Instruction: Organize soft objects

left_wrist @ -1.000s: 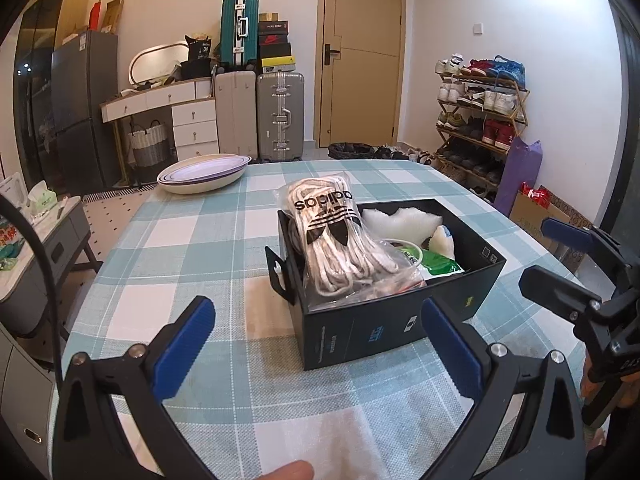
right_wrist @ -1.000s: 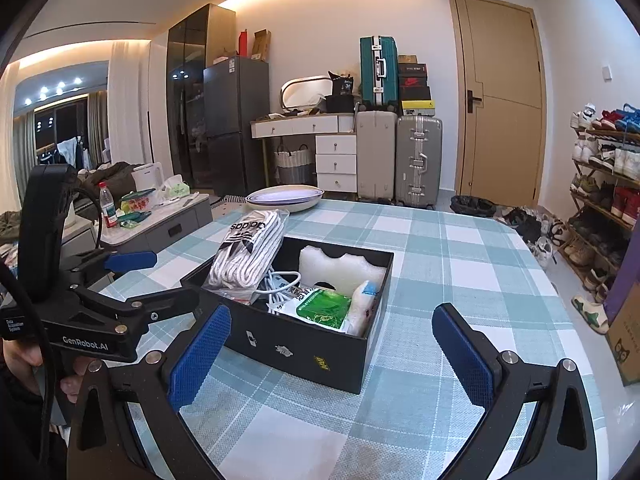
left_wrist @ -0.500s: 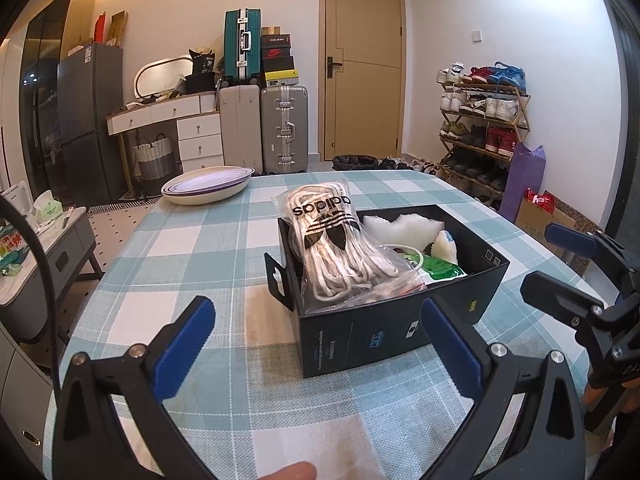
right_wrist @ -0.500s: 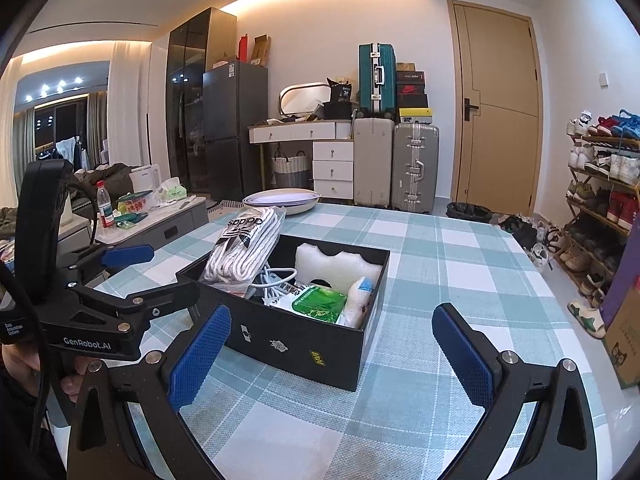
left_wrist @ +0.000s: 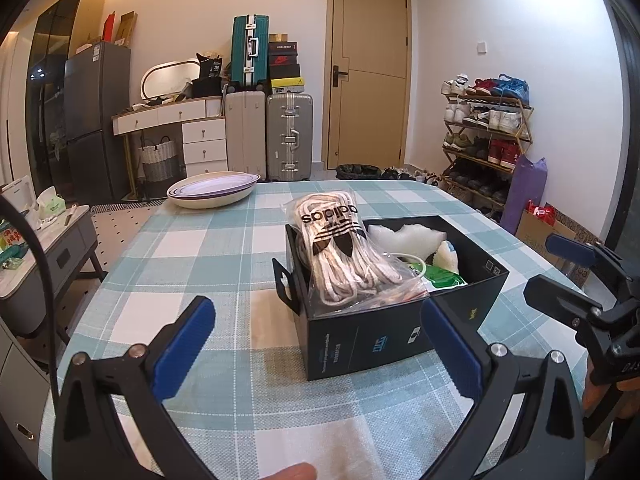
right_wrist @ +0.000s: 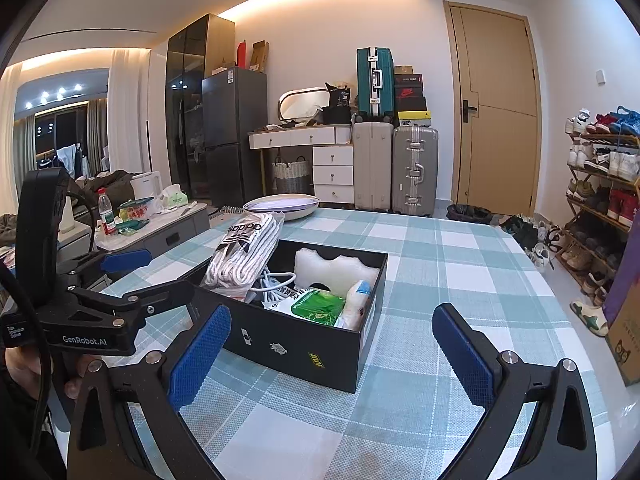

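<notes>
Both hand-held grippers hover low over the table with jaws spread wide and nothing between them. The left gripper faces one short end of the black box; the right gripper faces a long side of that box, near its corner.

The black box sits open on the checked tablecloth. Inside it, at the end nearest the left gripper, a clear bag of white laces stands on end and leans against the box wall, its top well above the rim. Farther along the box lie a white foam piece, a green packet and a small white pouch, close together, with a white cable looped between them and the bag.

The risks, as I judge them: the slick bag could slip from a pinch or topple over the rim, the cable could snag and drag its neighbours out, and a push on the light box could slide it.

Beyond the box, at the table's far edge, rests a shallow oval basin.
</notes>
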`<state>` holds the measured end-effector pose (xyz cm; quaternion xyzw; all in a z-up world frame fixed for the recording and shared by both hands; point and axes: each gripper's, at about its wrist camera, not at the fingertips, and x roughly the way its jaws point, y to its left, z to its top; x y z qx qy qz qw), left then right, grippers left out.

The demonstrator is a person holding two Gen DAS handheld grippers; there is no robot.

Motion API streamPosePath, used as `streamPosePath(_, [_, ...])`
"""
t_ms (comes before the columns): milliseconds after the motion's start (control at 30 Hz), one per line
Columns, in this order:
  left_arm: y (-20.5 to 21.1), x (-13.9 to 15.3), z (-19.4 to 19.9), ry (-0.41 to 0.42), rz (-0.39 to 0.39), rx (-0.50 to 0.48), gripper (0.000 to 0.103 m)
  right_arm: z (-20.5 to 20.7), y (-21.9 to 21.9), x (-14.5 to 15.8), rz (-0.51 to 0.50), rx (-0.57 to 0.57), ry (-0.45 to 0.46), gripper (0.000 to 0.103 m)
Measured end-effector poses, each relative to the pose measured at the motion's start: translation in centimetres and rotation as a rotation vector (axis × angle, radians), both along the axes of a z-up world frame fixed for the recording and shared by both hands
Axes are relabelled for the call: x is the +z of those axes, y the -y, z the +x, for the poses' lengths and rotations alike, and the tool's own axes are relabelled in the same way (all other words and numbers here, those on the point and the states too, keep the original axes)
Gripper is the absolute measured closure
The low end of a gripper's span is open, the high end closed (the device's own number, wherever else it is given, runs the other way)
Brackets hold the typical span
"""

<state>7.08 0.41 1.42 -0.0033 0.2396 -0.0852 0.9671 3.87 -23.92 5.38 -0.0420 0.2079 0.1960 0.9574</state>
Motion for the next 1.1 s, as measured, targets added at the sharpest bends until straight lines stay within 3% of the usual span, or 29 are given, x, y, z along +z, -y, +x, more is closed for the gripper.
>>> streamPosePath(1100, [0.01,-0.1,0.15,-0.001,0.005,0.001,0.0,-0.27,-0.2,0.0,0.007,0.001,0.01,0.0])
